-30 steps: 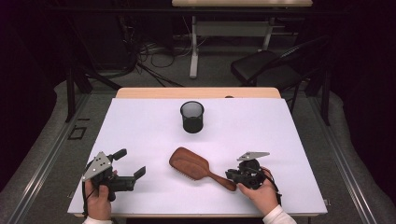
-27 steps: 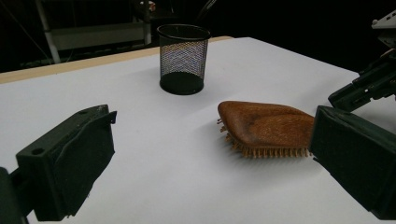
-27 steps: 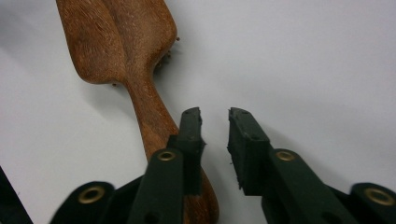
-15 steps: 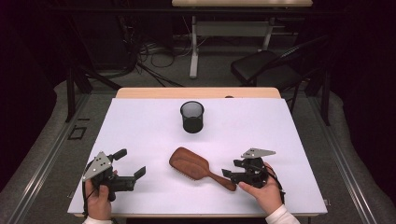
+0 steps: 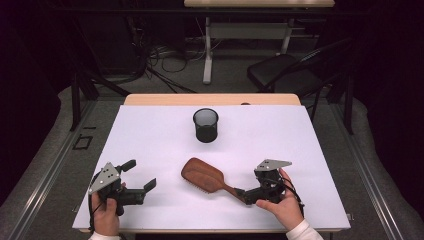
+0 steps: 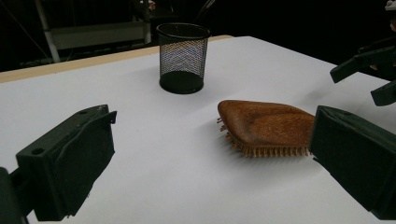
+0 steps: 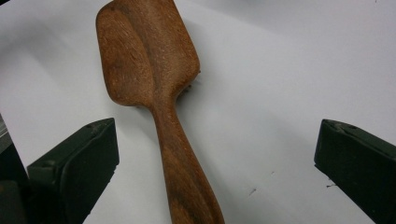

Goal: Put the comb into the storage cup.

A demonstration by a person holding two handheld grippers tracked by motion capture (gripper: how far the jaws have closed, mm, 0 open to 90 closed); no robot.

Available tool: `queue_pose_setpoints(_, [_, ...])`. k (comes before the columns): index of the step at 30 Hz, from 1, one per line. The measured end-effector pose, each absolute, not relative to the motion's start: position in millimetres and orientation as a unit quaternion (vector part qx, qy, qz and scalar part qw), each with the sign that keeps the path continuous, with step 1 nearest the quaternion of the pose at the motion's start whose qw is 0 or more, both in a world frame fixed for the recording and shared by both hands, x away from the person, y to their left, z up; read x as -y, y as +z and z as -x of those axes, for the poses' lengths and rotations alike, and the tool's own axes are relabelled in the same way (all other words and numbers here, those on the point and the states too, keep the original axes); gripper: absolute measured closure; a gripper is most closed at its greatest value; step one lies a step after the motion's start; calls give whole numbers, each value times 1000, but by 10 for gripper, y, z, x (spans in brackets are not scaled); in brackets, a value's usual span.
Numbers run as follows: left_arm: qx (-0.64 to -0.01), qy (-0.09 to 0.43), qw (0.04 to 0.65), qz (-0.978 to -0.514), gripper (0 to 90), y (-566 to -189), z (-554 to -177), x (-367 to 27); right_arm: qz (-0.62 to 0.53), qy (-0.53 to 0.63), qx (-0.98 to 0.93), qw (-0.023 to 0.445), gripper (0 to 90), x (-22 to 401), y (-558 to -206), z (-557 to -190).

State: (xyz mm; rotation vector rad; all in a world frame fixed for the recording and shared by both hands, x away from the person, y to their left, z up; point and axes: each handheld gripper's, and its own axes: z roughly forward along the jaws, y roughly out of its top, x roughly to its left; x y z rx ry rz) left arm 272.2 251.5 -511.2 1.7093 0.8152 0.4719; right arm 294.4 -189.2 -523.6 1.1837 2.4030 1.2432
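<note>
A brown wooden hairbrush [image 5: 202, 176] lies bristles down on the white table [image 5: 320, 145], its handle pointing to the front right. My right gripper [image 5: 248, 186] is at the handle's end. In the right gripper view the hairbrush [image 7: 144, 60] handle runs between the jaws, which have just been opening and stand wide apart without pressing it. My left gripper [image 5: 141, 175] rests open at the front left, with nothing between its fingers. From the left gripper view the hairbrush [image 6: 266, 123] lies ahead to the right, with the right gripper [image 6: 369, 70] beyond it.
A black mesh pen cup [image 5: 205, 125] stands upright at the table's middle back, also ahead in the left gripper view as the cup [image 6: 182, 56]. A dark chair [image 5: 285, 75] and desk legs stand on the floor behind the table.
The right gripper's jaws have spread apart around the brush handle, letting it go. The brush lies where it was. The left hand has not moved.
</note>
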Motion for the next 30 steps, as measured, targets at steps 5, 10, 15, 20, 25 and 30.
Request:
queue_pose_setpoints(5, [-347, 200, 560, -725, 2, -5115, -2723, -2514, -398, 421, -809, 98, 0, 1885, -5220, -2934])
queue_pose_setpoints(10, [-347, 199, 561, -725, 2, -5115, -2723, -2513, -394, 427, -807, 102, 0, 1888, -5203, -2922])
queue_pose_setpoints(15, [-347, 199, 561, -724, 2, -5117, -2724, -2511, -394, 430, -806, 102, 0, 1893, -5194, -2917])
queue_pose_setpoints(20, [-346, 198, 560, -726, 2, -5119, -2728, -2514, -392, 434, -805, 101, 0, 1899, -5192, -2918])
queue_pose_setpoints(25, [-349, 197, 563, -723, 2, -5125, -2726, -2511, -394, 429, -807, 97, 0, 1899, -5179, -2928])
queue_pose_setpoints(30, [-351, 198, 559, -724, 2, -5131, -2727, -2505, -382, 411, -823, 92, 0, 1847, -5140, -2957])
